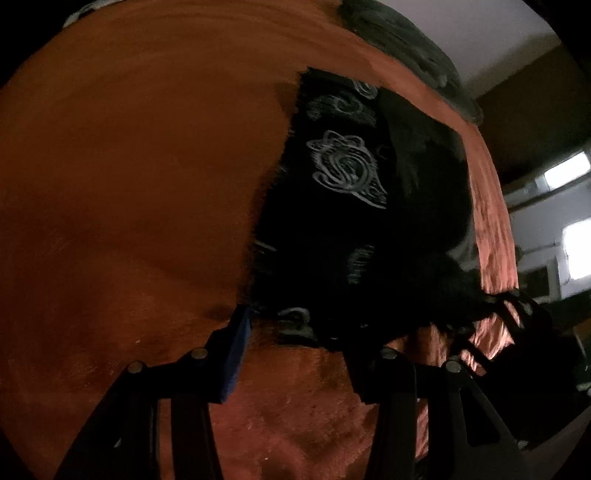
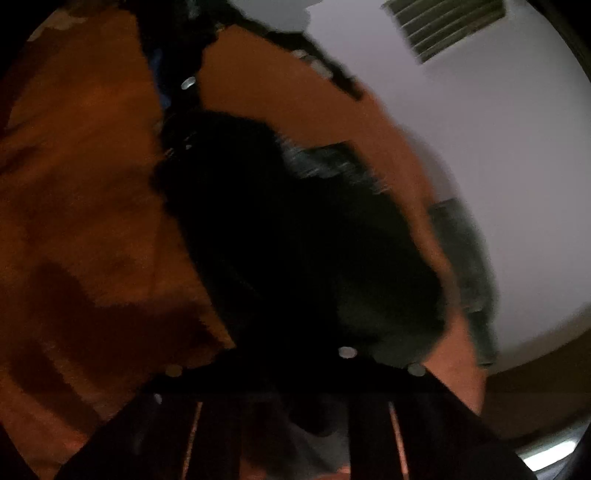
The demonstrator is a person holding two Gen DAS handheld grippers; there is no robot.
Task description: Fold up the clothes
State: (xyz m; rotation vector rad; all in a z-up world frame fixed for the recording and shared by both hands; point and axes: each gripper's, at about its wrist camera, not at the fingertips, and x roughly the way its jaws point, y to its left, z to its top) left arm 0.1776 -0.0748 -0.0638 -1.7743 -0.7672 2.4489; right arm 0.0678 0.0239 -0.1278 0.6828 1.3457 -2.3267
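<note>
A black garment with grey swirl prints (image 1: 343, 206) lies on an orange-red bed cover (image 1: 129, 166). My left gripper (image 1: 295, 332) is open, its blue-padded finger (image 1: 234, 354) at the garment's near edge, the other finger dark at the right. The right gripper (image 1: 517, 325) shows at the garment's right corner and seems to hold it. In the right wrist view the black garment (image 2: 295, 240) fills the middle, dark and blurred. My right gripper (image 2: 291, 369) is over the cloth and its jaws look closed on it. The left gripper (image 2: 177, 74) shows far off.
A dark grey blanket or pillow (image 1: 406, 40) lies at the bed's far edge. The bed's right edge (image 1: 495, 221) drops off toward a room with bright windows (image 1: 576, 251). A pale wall with a vent (image 2: 443, 29) stands beyond the bed.
</note>
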